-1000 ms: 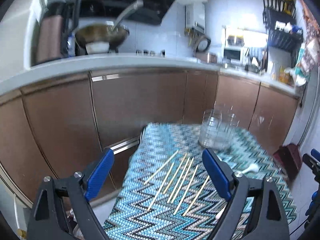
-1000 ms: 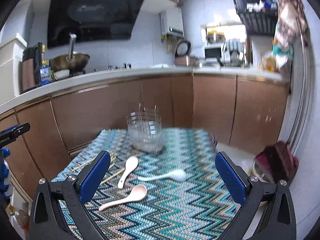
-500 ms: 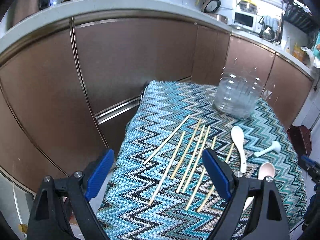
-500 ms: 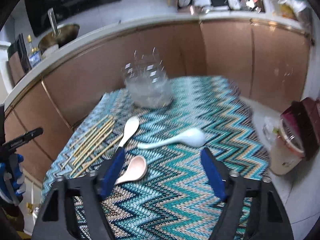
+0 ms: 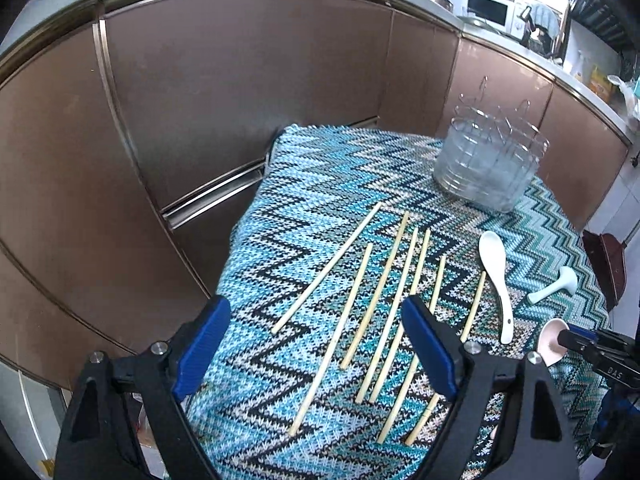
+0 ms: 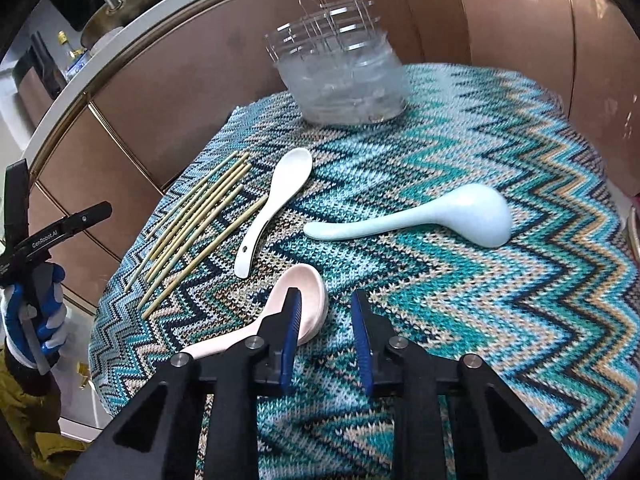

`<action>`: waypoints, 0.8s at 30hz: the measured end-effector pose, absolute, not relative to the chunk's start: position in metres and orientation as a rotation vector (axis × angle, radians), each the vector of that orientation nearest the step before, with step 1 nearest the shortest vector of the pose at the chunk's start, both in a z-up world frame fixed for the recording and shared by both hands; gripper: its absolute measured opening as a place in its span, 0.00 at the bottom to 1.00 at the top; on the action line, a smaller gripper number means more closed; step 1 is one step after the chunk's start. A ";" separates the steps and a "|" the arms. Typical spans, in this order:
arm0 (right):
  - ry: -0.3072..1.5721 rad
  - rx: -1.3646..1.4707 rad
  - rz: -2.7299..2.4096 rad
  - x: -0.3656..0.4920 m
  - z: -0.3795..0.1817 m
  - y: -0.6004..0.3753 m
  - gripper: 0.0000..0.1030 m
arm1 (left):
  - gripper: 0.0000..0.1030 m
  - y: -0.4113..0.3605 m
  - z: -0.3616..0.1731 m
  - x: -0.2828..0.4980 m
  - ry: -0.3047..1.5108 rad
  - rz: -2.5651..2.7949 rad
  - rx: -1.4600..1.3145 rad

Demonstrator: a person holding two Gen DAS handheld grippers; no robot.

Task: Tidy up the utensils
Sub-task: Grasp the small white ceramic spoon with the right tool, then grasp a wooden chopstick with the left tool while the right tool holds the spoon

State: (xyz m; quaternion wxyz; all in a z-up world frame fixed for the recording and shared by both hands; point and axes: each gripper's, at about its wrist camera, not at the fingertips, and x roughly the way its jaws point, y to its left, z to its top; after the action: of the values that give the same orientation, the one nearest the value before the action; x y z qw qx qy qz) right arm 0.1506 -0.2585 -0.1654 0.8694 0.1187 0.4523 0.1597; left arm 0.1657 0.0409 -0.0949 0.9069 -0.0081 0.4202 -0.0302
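Observation:
Several wooden chopsticks (image 5: 384,312) lie in a loose row on the zigzag cloth; they also show in the right wrist view (image 6: 200,220). A white spoon (image 6: 276,200), a pale blue spoon (image 6: 432,216) and a pink spoon (image 6: 296,304) lie beside them. A clear utensil holder (image 6: 344,80) stands at the far side. My left gripper (image 5: 316,344) is open, above the near ends of the chopsticks. My right gripper (image 6: 326,328) is narrowed but open and empty, its left finger over the pink spoon's bowl.
The cloth-covered table (image 6: 500,320) stands in front of brown kitchen cabinets (image 5: 240,92). The table edge drops off on the left, close to the chopsticks. A pot (image 6: 124,4) sits on the counter behind.
Both grippers have tilted down and come closer to the table. The right gripper's jaws have narrowed from wide open and now sit at the pink spoon.

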 end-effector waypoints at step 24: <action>0.922 0.284 0.449 0.171 -0.168 -0.274 0.08 | 0.24 -0.031 -0.136 0.307 1.195 -0.406 0.041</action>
State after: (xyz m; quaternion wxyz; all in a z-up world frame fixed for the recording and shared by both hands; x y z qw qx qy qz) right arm 0.1706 -0.2742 -0.1679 0.8618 0.1356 0.4394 0.2142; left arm 0.3066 -0.0314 -0.1359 0.8071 0.0191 0.5588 -0.1896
